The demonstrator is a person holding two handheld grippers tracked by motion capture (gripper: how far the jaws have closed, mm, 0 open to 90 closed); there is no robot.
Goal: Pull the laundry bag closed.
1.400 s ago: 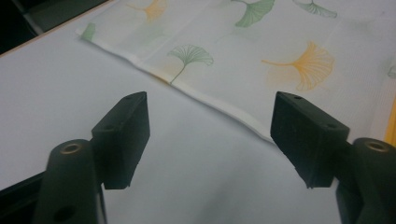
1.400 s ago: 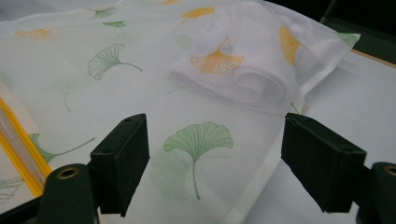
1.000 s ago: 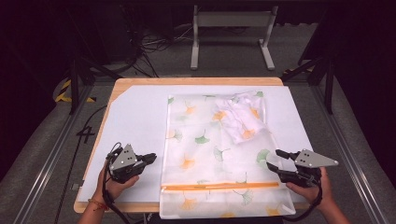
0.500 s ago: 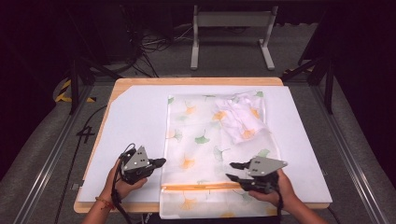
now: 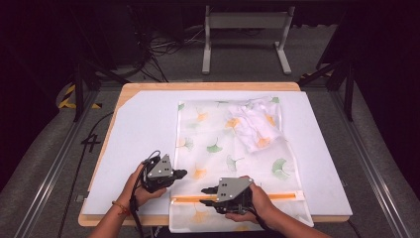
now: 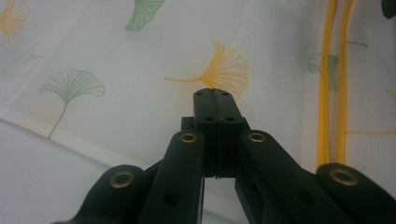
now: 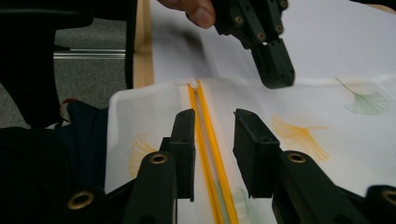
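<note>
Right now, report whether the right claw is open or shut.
Open. The right claw has its jaws apart, straddling the yellow zipper of the leaf-print bag.

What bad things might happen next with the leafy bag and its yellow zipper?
The right gripper is open, its fingers straddling the yellow zipper; closing off-centre might pinch only thin fabric. The left gripper is shut above the leafy bag, so a pull may drag it along. The bag's near edge overhangs the table and might slip off.
</note>
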